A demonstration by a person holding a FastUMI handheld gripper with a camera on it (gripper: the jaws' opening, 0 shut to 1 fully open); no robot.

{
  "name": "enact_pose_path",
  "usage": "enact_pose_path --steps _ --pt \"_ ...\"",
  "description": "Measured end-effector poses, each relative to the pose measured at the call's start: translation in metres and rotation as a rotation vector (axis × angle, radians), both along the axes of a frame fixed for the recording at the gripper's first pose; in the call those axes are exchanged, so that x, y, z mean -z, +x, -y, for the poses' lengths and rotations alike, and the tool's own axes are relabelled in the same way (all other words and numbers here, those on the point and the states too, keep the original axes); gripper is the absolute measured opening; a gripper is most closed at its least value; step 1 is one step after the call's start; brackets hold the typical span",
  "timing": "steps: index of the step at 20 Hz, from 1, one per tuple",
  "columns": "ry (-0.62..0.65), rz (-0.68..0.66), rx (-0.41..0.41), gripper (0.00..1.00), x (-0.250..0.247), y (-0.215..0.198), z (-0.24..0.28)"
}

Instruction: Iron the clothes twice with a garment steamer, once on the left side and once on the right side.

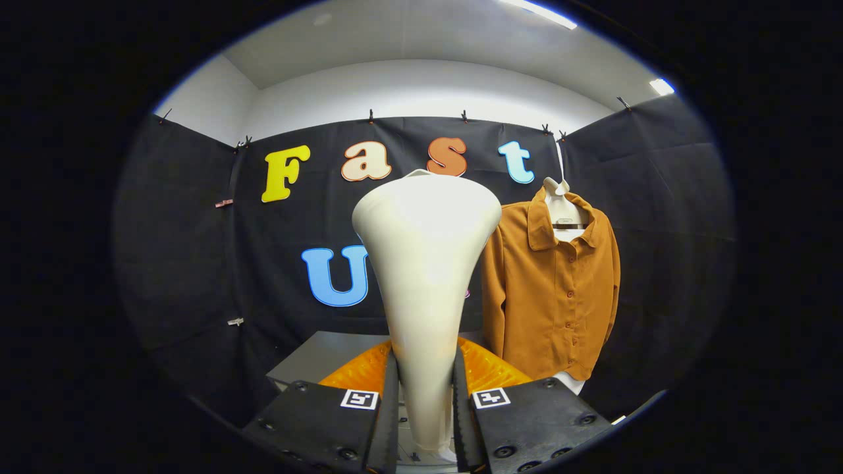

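one steamer [427, 263], one shirt [550, 296]

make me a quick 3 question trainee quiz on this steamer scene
1. True or false: the gripper is shut on the steamer.
2. Where does the brown shirt hang? A) beyond the fingers, beside the steamer's head B) between the fingers C) folded on the grey table
3. Fill in: the shirt's front is closed with a row of ____.

Key: 1 true; 2 A; 3 buttons
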State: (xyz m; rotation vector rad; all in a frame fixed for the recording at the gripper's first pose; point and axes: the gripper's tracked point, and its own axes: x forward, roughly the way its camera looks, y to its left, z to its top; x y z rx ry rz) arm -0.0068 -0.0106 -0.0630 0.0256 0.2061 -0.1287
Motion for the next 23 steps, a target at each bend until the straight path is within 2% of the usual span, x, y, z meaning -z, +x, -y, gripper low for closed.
enact_pose_path --steps 13,23 --pt "-0.023 0.024 -0.026 0.37 -0.01 -0.001 -0.012" --pt "-0.032 0.027 -0.014 0.37 -0.011 -0.001 -0.02"
